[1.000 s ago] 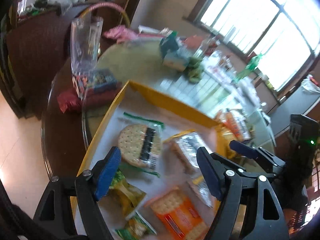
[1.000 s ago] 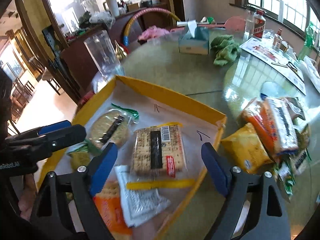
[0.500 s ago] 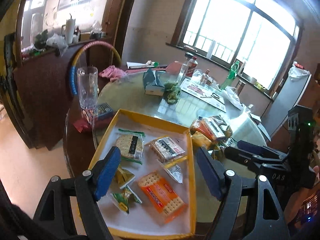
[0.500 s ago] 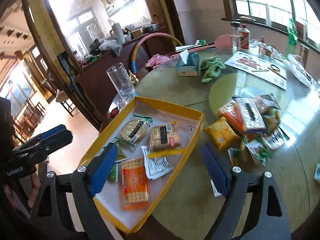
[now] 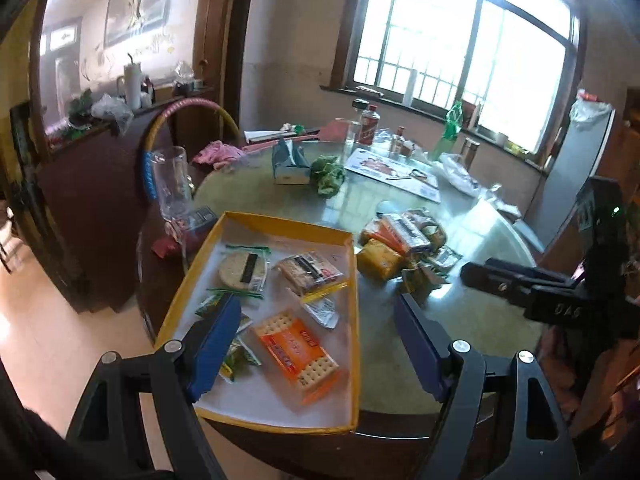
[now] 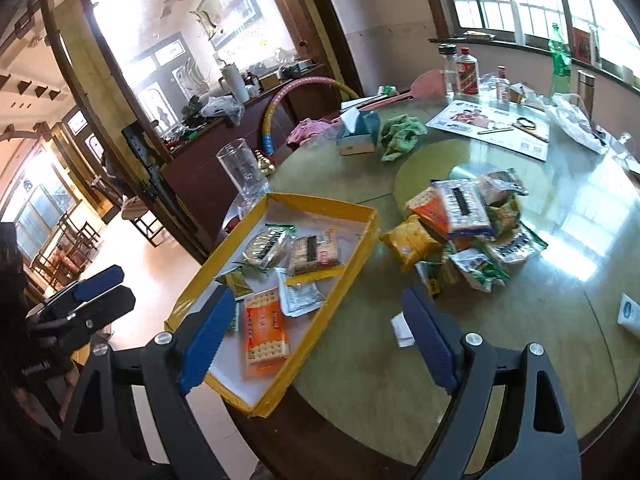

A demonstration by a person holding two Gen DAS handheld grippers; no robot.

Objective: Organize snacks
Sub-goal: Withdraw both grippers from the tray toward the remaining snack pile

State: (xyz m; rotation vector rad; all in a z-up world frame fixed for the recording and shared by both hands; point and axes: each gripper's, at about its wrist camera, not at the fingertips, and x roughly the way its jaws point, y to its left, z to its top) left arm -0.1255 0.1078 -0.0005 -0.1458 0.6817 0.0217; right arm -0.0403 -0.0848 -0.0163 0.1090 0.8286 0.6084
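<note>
Left gripper [image 5: 316, 336]: fingers apart, holding nothing, raised above the near end of the yellow tray [image 5: 280, 222].
Right gripper [image 6: 320, 334]: fingers apart, empty, raised above the tray's near right corner.
Tray contents: round cracker pack [image 5: 243, 269] at far left; square cracker pack [image 5: 310, 271] beside it; orange cracker pack [image 5: 297, 348] at the near end; silver sachet [image 6: 301, 297]; small green packets [image 5: 236, 354] by the left wall.
Right of the tray, on the round glass surface [image 6: 520, 320]: heap of unsorted snack packs [image 6: 460, 224].
Beyond the tray: tall glass [image 6: 242, 174], tissue box [image 6: 358, 136], green cloth [image 6: 402, 136].
</note>
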